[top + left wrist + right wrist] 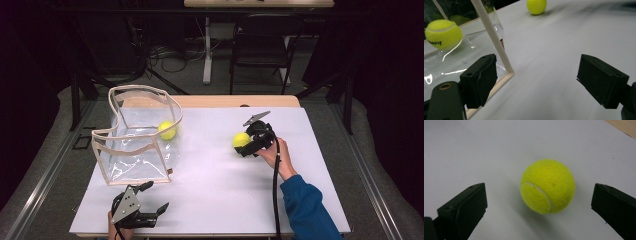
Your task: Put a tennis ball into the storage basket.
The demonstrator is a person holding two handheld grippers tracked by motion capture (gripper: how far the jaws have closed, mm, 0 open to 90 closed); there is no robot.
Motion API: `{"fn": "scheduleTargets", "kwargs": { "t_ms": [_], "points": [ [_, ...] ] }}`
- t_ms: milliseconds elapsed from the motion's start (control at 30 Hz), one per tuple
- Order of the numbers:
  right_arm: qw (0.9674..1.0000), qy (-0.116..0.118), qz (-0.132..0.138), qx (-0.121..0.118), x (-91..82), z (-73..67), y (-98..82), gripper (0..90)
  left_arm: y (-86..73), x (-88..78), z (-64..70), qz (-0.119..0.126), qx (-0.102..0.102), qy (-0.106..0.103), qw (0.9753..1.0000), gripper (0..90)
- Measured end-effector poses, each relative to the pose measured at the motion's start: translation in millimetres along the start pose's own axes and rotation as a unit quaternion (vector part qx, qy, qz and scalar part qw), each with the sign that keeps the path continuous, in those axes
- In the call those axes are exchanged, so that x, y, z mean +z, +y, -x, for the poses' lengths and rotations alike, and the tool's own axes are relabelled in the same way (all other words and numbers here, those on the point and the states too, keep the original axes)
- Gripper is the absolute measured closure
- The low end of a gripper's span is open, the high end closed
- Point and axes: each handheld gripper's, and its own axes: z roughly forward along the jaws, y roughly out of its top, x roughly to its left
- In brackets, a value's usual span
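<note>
Left claw point(155, 196) rests at the near edge of the counter point(220, 180), about seven o'clock in the high view, its jaws spread wide and holding nothing. In the left gripper view one jaw sits just beside the near corner of the clear bag point(499, 47), close to its pale trim; whether it touches I cannot tell. The bag point(135, 137) stands open at roughly ten o'clock on the counter, with one tennis ball point(167, 130) inside it against the far right wall. That same ball shows through the plastic at eleven o'clock in the left gripper view point(443, 33).

Moving right, a second tennis ball point(241, 139) lies on the bare white counter at about two o'clock from the centre, well apart from the bag. The right claw point(242, 147) is over it, held by a hand point(274, 155) in a blue sleeve. In the right gripper view the ball point(548, 186) sits between the two jaws, nearer the right one, with clear gaps on both sides; the jaws are wide apart and touch nothing. The open counter lies between this ball and the bag.
</note>
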Motion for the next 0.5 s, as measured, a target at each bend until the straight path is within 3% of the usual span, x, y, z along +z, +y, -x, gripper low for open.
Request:
{"fn": "scheduleTargets", "kwargs": {
  "t_ms": [500],
  "points": [
    [0.9995,0.011,-0.018,0.022,24.6,11.8,-0.4,0.0,2.1,4.2,0.3,-0.002,0.007,-0.008,0.9999,15.9]
  ]
}}
